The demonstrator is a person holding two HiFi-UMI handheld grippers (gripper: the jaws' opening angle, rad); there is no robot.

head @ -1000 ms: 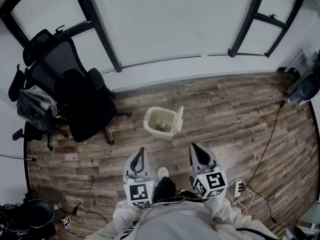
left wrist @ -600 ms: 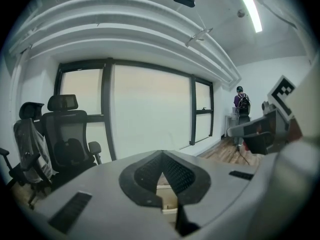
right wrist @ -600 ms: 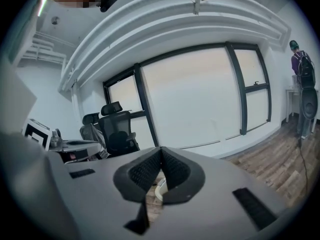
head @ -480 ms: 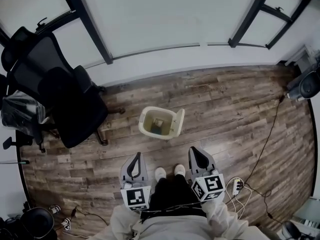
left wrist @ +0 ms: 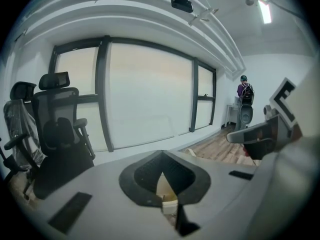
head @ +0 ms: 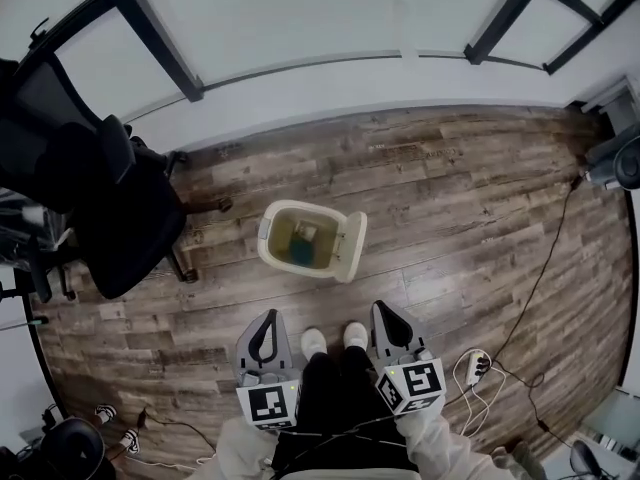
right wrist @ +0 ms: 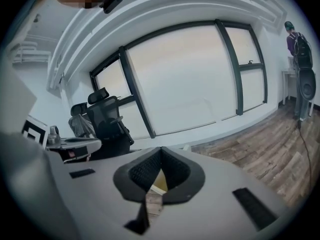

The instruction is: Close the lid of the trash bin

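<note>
The bin (head: 300,238) stands on the wood floor (head: 470,198) with its lid (head: 351,247) still up along its right edge. It now lies nearer the person's shoes (head: 313,341) than a second ago, and the chair (head: 110,208) has slid toward the left edge. The left gripper (head: 266,320) and right gripper (head: 385,313) hang short of the bin, apart from it, each with jaws pressed together on nothing.
</note>
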